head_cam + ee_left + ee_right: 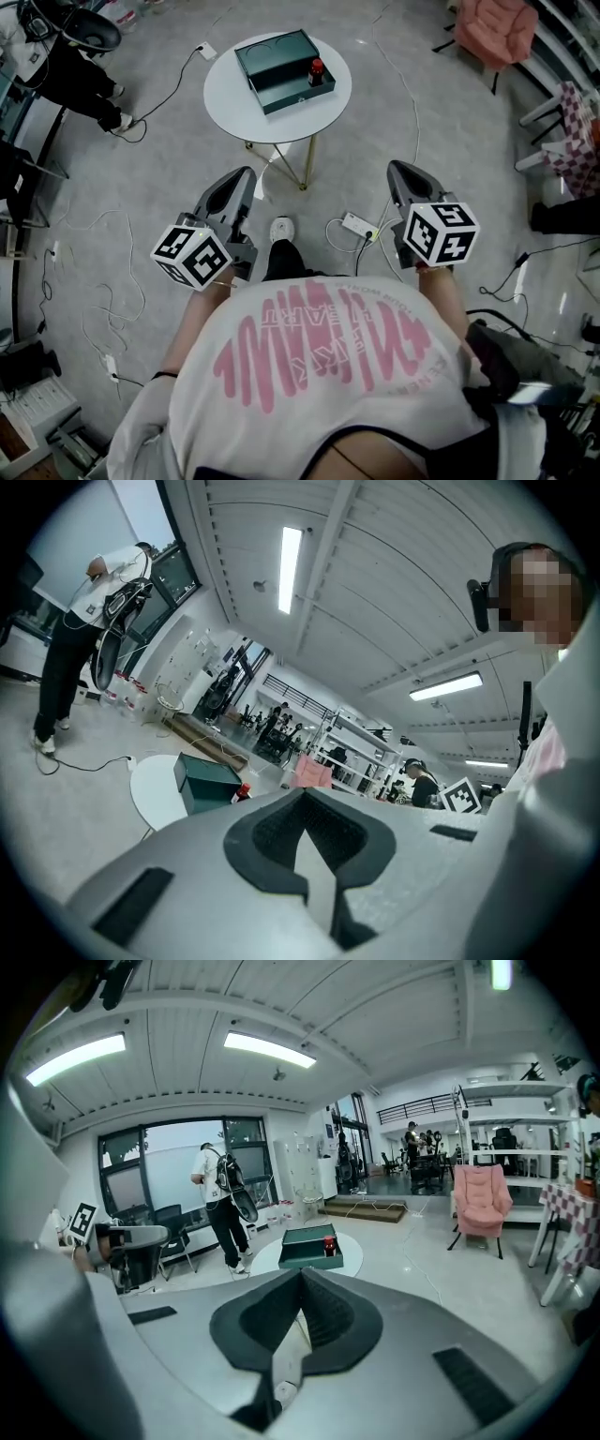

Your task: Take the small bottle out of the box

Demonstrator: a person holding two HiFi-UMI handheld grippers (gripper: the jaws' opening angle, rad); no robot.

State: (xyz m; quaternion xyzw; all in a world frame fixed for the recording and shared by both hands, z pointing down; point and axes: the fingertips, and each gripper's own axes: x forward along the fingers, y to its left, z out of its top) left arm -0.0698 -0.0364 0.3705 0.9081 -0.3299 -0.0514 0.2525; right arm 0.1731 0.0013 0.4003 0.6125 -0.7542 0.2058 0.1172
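I have not started yet. The small bottle (317,71) stands in the box (281,99) on the round tabletop (225,94), well apart from me. My left claw (246,176) and right claw (398,171) are both clenched and hold nothing.

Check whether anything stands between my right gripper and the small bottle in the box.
Nothing visible does. The right gripper, shut and empty, is well short of the table; only open floor lies between. The small bottle stands uncovered in the box.
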